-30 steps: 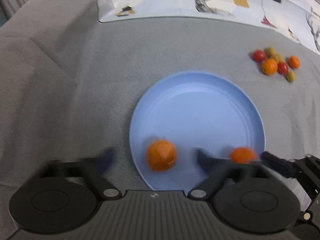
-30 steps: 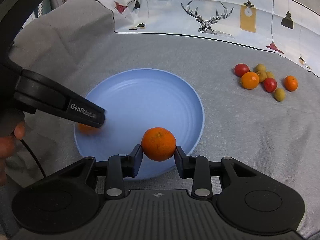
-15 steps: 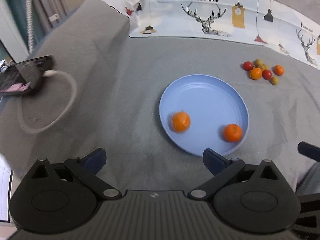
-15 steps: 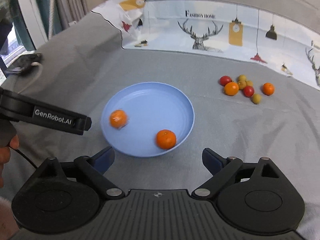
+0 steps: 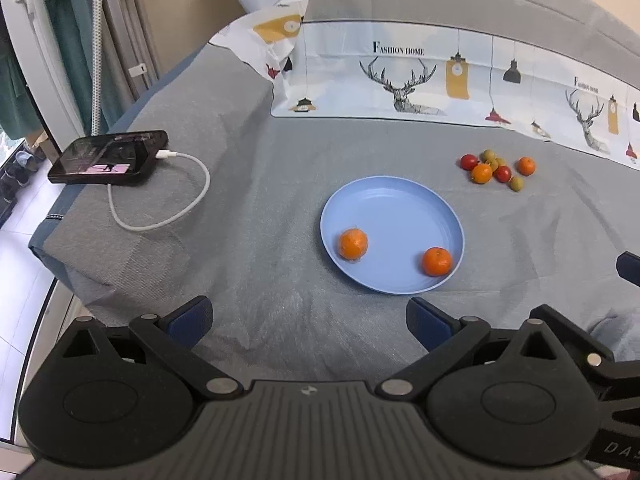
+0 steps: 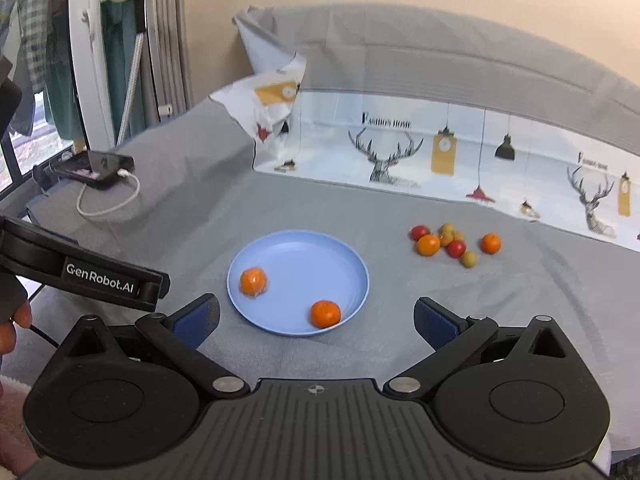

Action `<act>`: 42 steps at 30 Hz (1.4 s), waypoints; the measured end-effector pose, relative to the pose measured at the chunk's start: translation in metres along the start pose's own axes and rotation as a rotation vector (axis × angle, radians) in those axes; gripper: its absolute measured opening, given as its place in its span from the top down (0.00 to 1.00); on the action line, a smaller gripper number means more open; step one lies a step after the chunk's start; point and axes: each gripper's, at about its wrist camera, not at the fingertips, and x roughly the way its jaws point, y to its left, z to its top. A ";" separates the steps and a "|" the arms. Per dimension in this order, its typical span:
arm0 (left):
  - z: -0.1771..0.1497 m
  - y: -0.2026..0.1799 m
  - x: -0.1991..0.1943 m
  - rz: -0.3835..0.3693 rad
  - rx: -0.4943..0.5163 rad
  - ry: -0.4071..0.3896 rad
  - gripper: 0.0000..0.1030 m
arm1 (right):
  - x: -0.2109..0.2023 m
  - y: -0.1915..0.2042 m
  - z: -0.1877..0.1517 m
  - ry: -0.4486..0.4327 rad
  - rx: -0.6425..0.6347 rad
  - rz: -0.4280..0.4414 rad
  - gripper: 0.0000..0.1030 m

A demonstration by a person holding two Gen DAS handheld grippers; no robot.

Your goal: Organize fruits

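Observation:
A blue plate [image 5: 392,208] [image 6: 304,252] lies on the grey cloth with two mandarins in it, one at its left [image 5: 353,243] [image 6: 253,281] and one at its near right [image 5: 437,261] [image 6: 325,313]. A small heap of loose fruit [image 5: 496,168] [image 6: 452,242], red, orange and green, sits on the cloth beyond the plate to the right. My left gripper [image 5: 308,318] hangs open and empty, above and short of the plate. My right gripper [image 6: 316,318] is opening its jaws wide, with nothing between them, also raised back from the plate.
A phone [image 5: 108,158] on a white charging cable [image 5: 176,200] lies near the table's left edge, where the cloth drops off. A printed deer cloth [image 5: 440,76] stands along the back. A hand [image 6: 10,320] holds the left gripper's body [image 6: 80,276] at the left of the right wrist view.
The right gripper let go of its mandarin, which now rests in the plate. Both grippers pulled up and back, so the plate looks smaller and farther off.

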 end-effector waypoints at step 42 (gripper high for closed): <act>-0.012 0.004 -0.028 -0.017 0.007 -0.069 0.00 | -0.034 0.011 -0.004 -0.072 -0.027 -0.007 0.01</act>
